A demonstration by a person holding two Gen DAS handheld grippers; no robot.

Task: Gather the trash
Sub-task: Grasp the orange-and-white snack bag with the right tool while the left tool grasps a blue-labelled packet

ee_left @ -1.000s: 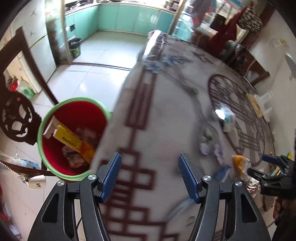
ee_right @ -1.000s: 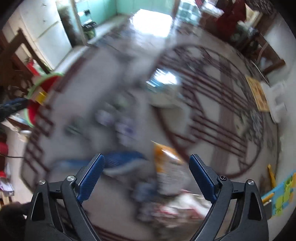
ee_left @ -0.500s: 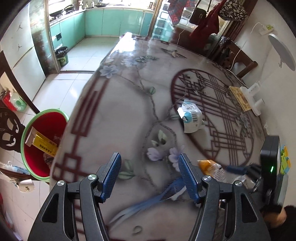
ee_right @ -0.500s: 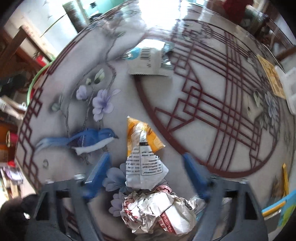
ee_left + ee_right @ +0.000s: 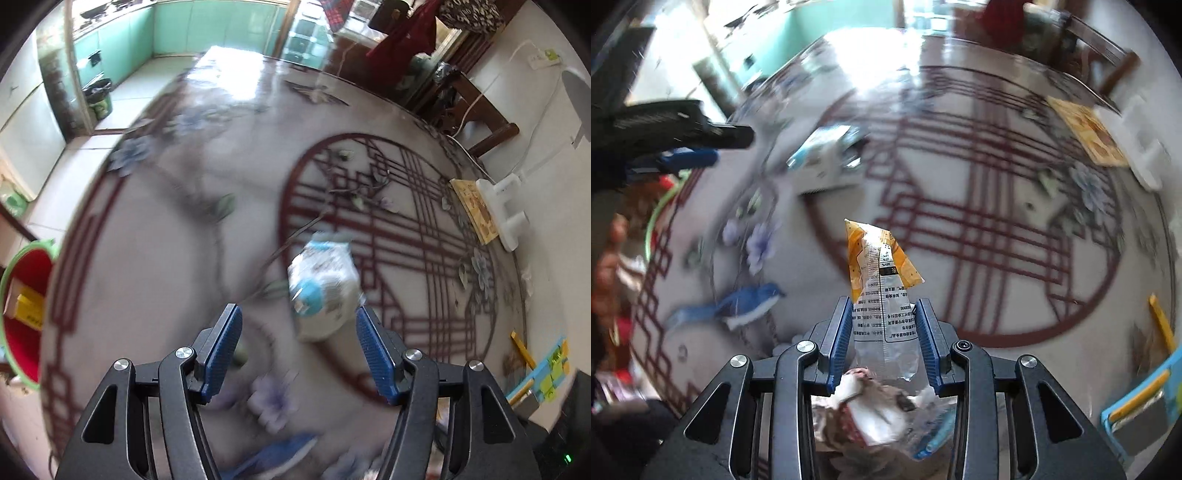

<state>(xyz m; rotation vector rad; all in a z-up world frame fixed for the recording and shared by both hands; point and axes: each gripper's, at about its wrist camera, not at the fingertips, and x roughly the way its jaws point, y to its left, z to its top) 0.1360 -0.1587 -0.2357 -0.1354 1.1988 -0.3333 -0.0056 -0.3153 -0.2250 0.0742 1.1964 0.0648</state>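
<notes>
Orange-and-clear snack wrapper [image 5: 882,284] pinched between the right gripper [image 5: 884,339] jaws, above the patterned table [image 5: 979,229].

Its 2 blue ribbed pads close on the printed film. Crumpled foil trash [image 5: 871,410] below is blurred. The left gripper [image 5: 299,350] gapes wide, empty, near a blurred white-and-blue packet [image 5: 323,288]; the red bin [image 5: 22,314] is cut off at left.

The left gripper [image 5: 299,349] is level over the surface [image 5: 155,280], jaws spread wide. The right gripper [image 5: 884,338] has its jaws closed narrow on a wrapper [image 5: 881,273].
</notes>
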